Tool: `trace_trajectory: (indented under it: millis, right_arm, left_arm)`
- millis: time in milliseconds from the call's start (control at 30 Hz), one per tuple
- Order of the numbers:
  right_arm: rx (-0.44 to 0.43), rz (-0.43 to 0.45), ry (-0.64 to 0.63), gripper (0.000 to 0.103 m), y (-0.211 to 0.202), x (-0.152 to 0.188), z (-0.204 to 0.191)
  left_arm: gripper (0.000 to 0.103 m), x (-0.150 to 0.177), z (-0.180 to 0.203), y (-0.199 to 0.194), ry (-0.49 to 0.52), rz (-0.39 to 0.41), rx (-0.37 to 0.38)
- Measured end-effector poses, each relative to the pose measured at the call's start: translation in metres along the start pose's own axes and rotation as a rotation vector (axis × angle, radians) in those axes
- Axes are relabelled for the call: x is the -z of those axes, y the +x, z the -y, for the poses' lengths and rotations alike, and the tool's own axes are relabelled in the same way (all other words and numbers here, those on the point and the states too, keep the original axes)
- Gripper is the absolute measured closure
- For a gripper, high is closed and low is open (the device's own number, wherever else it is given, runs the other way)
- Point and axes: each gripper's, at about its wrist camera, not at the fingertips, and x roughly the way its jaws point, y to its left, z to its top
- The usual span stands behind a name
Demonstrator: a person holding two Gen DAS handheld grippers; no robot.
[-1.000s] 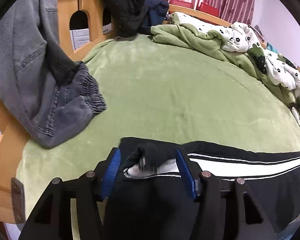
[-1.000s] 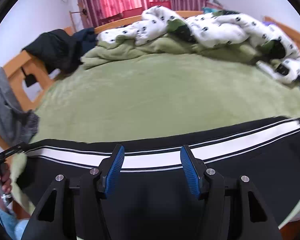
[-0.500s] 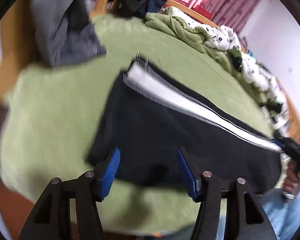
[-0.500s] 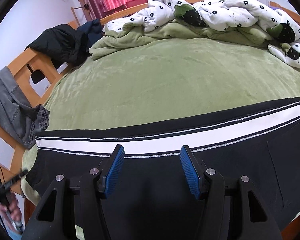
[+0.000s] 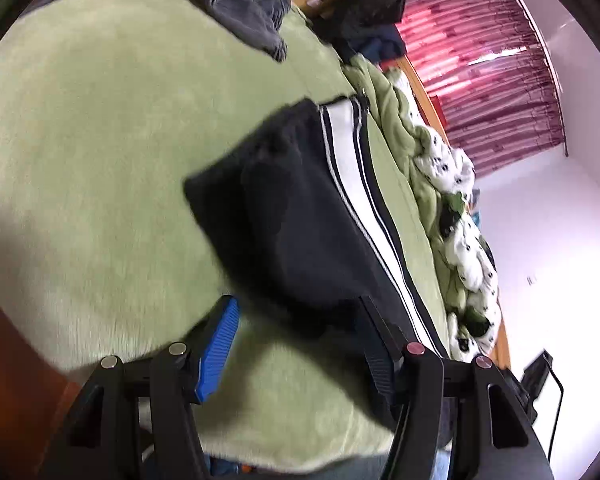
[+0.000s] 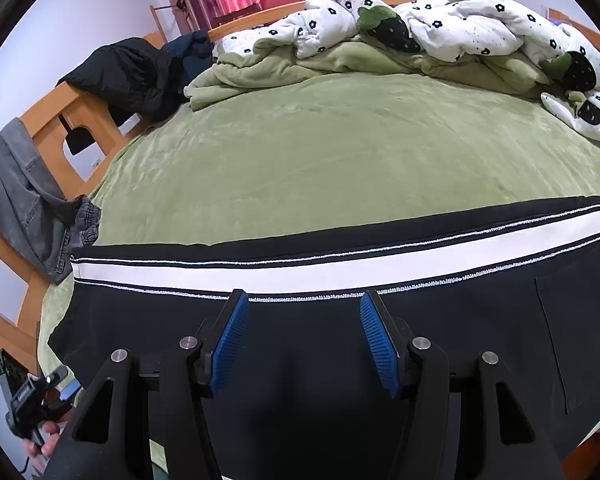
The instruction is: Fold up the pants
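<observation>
Black pants (image 6: 340,344) with a white side stripe lie flat along the near edge of the green bed (image 6: 340,152). My right gripper (image 6: 302,312) is open and empty, hovering over the pants near the stripe. In the left wrist view the pants (image 5: 300,216) run away from me, their leg end toward the far side. My left gripper (image 5: 296,318) is open and empty, rolled sideways, just off the pants' near edge. It also shows in the right wrist view (image 6: 32,396) at the bed's left corner.
Grey jeans (image 6: 28,200) hang over the wooden bed frame (image 6: 56,120) at the left. A dark jacket (image 6: 128,76) lies on the frame's far corner. A rumpled green and flowered duvet (image 6: 420,40) fills the far side of the bed.
My left gripper has let go of the pants' leg end, pulled back off the bed's left edge and rolled sideways. The pants now lie flat. My right gripper has barely moved.
</observation>
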Motion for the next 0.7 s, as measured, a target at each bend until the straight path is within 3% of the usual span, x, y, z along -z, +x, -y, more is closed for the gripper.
trace_trajectory:
  millis: [200, 233, 267, 300, 367, 467, 533, 633, 700]
  right_arm:
    - [-0.028, -0.022, 0.067, 0.046, 0.004, -0.002, 0.014]
    - [-0.034, -0.023, 0.077, 0.046, 0.005, -0.002, 0.016]
    - [-0.034, -0.022, 0.081, 0.046, 0.005, -0.002, 0.018]
    - [-0.031, -0.020, 0.084, 0.046, 0.004, -0.002, 0.018]
    - [-0.024, -0.018, 0.088, 0.046, 0.004, -0.001, 0.020]
    - [-0.041, -0.023, 0.113, 0.046, 0.004, 0.000, 0.025]
    - [-0.049, -0.025, 0.130, 0.046, 0.003, 0.000, 0.027]
    - [-0.054, -0.025, 0.131, 0.046, 0.003, 0.000, 0.028]
    - [-0.056, -0.031, 0.124, 0.046, 0.004, -0.001, 0.027]
  left_arm:
    - [0.052, -0.020, 0.020, 0.017, 0.043, 0.046, -0.148]
    - [0.060, -0.022, 0.025, 0.018, 0.079, 0.056, -0.174]
    - [0.083, -0.025, 0.030, 0.018, 0.122, 0.063, -0.217]
    - [0.091, -0.027, 0.034, 0.016, 0.175, 0.066, -0.271]
    - [0.095, -0.034, 0.038, 0.000, 0.216, 0.108, -0.301]
    - [0.094, -0.036, 0.039, -0.024, 0.273, 0.150, -0.312]
    - [0.093, -0.030, 0.028, -0.010, 0.276, 0.100, -0.381]
    - [0.082, -0.025, 0.019, -0.010, 0.296, 0.079, -0.410]
    - [0.068, -0.025, 0.020, -0.023, 0.287, 0.092, -0.431]
